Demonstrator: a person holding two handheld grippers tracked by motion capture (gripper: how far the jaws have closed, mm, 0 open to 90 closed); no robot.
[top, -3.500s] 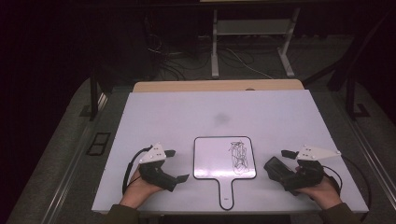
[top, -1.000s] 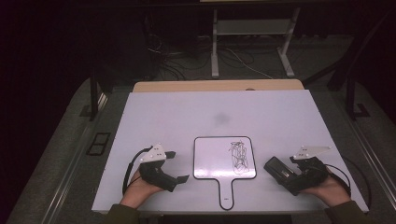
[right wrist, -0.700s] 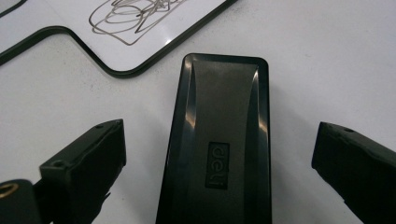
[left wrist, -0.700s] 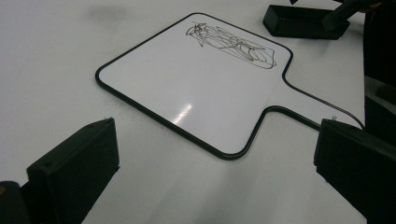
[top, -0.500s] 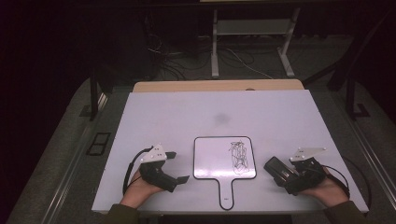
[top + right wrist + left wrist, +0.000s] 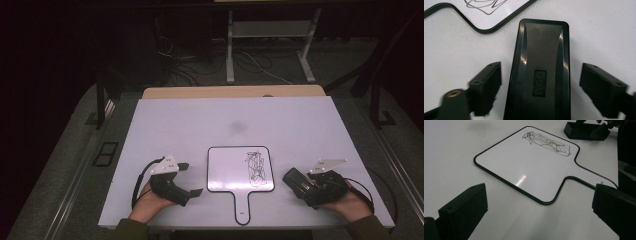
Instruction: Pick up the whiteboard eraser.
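My right tongs (image 6: 540,92) straddle the black eraser (image 6: 540,62) at lower right of the high view; the jaws have just been closing, with gaps left on both sides. My left tongs (image 6: 192,179) stand wide open at lower left. The scribbled whiteboard (image 6: 235,170) lies between them on the counter (image 6: 200,120).

L gripper (image 6: 540,212) jaws standing wide apart at the bottom corners, nothing btwn them but bare white table (image 6: 454,157). Paddle-shaped whiteboard (image 6: 529,167) lying flat just ahead, black rim, handle running right, dark scribble (image 6: 546,142) near its far edge. Black eraser (image 6: 584,130) sitting beyond, top right.
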